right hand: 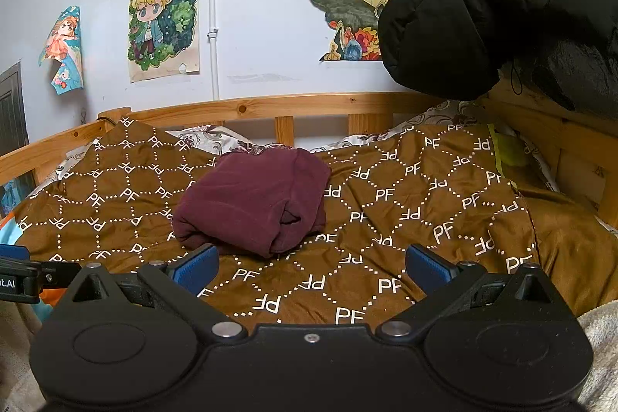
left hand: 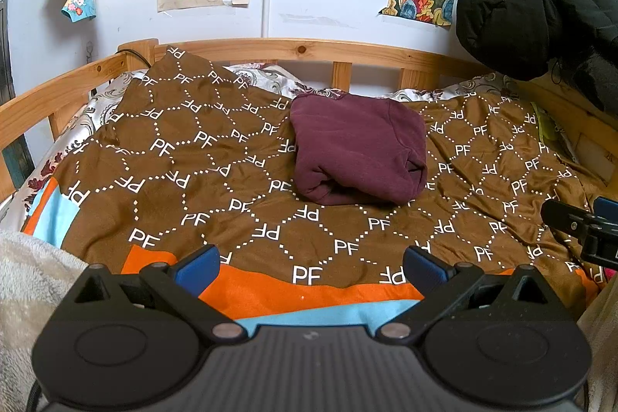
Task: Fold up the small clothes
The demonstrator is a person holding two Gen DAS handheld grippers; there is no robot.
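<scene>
Brown PF-patterned bedspread (left hand: 201, 180) on wooden-railed bed — folded maroon fabric garment (left hand: 359, 153) lies mid-bed.
Left gripper (left hand: 311, 267) and right gripper (right hand: 311, 267) are held spread, empty, short of the bundle; fold judged complete — next, a fresh garment is called for.

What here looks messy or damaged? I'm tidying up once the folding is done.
The maroon garment sits as a folded bundle on the brown PF bedspread, nothing odd there. On the wall, the small anime poster at left has peeled and curls away, and the landscape poster has a torn, ragged lower edge.
</scene>
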